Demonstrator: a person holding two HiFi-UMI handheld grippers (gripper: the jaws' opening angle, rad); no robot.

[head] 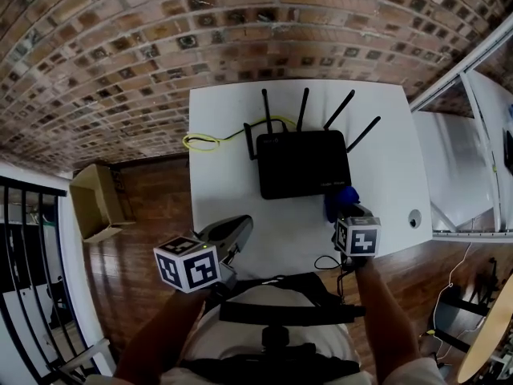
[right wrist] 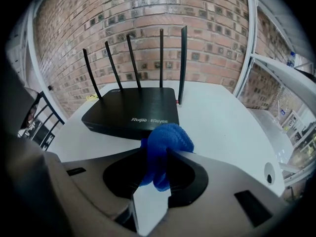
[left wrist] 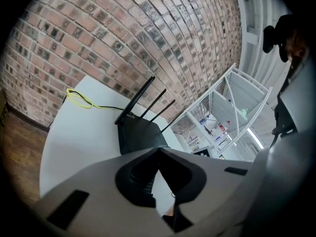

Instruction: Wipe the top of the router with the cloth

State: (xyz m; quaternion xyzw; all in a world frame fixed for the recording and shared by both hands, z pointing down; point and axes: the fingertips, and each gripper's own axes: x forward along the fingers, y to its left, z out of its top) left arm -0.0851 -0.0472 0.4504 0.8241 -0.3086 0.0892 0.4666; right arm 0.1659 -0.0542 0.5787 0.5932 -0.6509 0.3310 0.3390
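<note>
The right gripper (right wrist: 157,157) is clamped on the blue cloth (right wrist: 165,142), a small wad bulging out past the jaw tips. It hangs just in front of the near right corner of the router (head: 303,163), not yet on its top. The router lies flat towards the far edge of the white table (head: 385,135), with its antennas (head: 303,107) standing along its far side. The main risk is probably that so little cloth shows beyond the jaws: a stroke pressed too flat or too hard could bring the hard jaw tips onto the glossy black lid and scuff it. The wad is pinched only at its middle, so dragging it across the lid could also tug it loose. The left gripper (head: 228,235) is closed on nothing and sits back by the near left edge of the table, well apart from the router, so nothing braces the box. A firm push away from the person could slide it towards the far edge and pull on the yellow cable (head: 200,142) looped at the far left edge. A stroke carried too far could also knock the upright antennas.
</note>
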